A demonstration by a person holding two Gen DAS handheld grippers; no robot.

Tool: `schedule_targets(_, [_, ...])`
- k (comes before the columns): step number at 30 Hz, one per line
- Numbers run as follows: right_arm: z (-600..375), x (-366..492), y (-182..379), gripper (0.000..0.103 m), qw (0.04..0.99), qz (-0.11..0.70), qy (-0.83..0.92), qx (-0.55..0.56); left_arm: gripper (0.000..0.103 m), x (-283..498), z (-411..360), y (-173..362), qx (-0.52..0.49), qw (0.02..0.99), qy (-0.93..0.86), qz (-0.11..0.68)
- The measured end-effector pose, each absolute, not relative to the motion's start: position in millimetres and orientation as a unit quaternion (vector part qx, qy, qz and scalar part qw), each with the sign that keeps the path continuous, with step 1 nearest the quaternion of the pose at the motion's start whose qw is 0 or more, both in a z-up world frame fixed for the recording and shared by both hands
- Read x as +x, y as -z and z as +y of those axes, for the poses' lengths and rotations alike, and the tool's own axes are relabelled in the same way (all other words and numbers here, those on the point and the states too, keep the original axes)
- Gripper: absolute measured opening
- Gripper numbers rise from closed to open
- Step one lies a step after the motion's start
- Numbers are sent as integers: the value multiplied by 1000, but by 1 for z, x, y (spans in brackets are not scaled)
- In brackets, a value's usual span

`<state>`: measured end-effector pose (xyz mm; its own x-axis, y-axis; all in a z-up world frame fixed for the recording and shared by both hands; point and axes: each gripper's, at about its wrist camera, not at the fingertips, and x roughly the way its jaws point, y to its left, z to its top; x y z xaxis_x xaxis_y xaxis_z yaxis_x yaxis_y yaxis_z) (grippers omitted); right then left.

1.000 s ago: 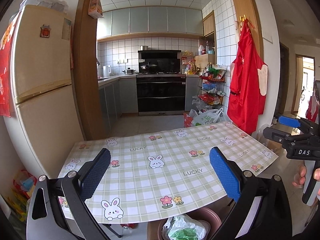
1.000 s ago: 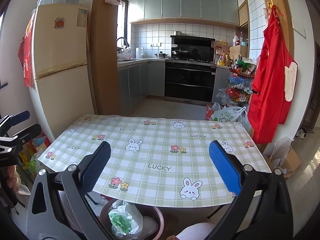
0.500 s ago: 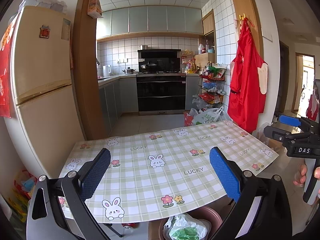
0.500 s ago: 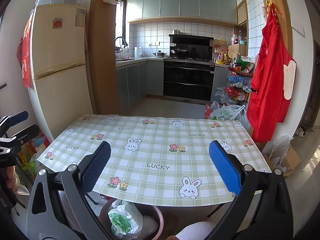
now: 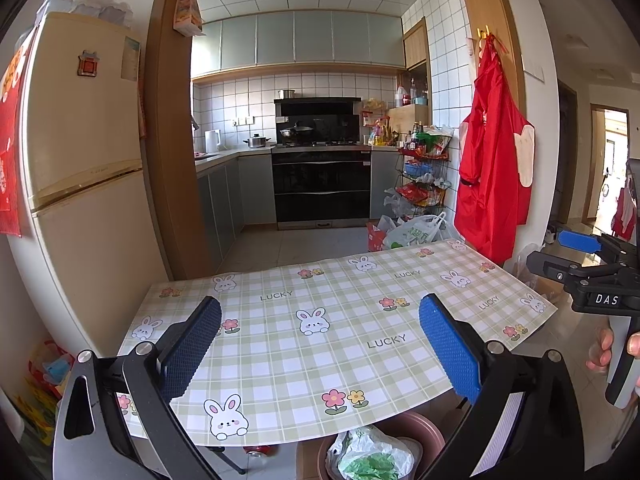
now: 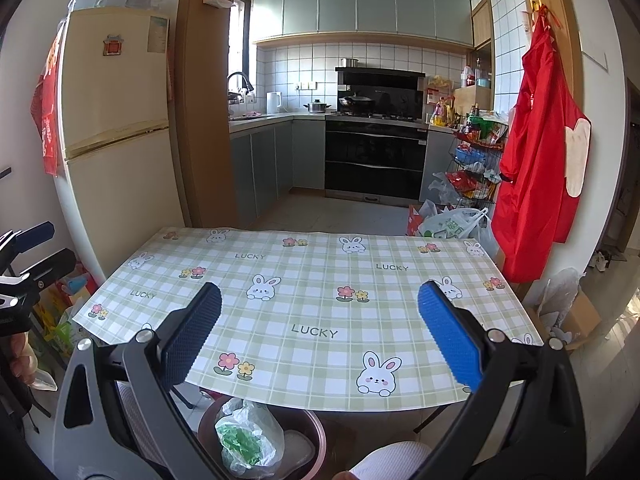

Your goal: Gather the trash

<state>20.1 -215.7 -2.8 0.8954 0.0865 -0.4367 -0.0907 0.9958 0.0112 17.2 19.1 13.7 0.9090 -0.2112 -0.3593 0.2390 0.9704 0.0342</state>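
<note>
Left tongs (image 5: 320, 344) and right tongs (image 6: 320, 340), both wide and empty, above checked counter (image 6: 320, 280); bagged bin (image 6: 296, 444) below.

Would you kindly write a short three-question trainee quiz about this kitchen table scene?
1. True or false: the left tool is shut on a bag.
2. Where is the bin that holds the plastic bag: A on the table, B under its near edge, C beside the fridge?
3. Fill in: the right tool is ____.

Key: 1 false; 2 B; 3 open.
</note>
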Motion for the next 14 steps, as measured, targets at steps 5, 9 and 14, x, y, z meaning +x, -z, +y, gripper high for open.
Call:
schedule_targets(5, [-215, 20, 4, 97, 973, 225, -45, -5, 97, 18, 19, -11, 39, 976, 114, 181])
schedule_targets(9, [-215, 20, 4, 97, 973, 225, -45, -5, 97, 19, 20, -10, 39, 976, 111, 184])
schedule_targets(14, [-215, 20, 5, 97, 973, 226, -46, -4, 97, 21, 22, -10, 39, 976, 108, 185])
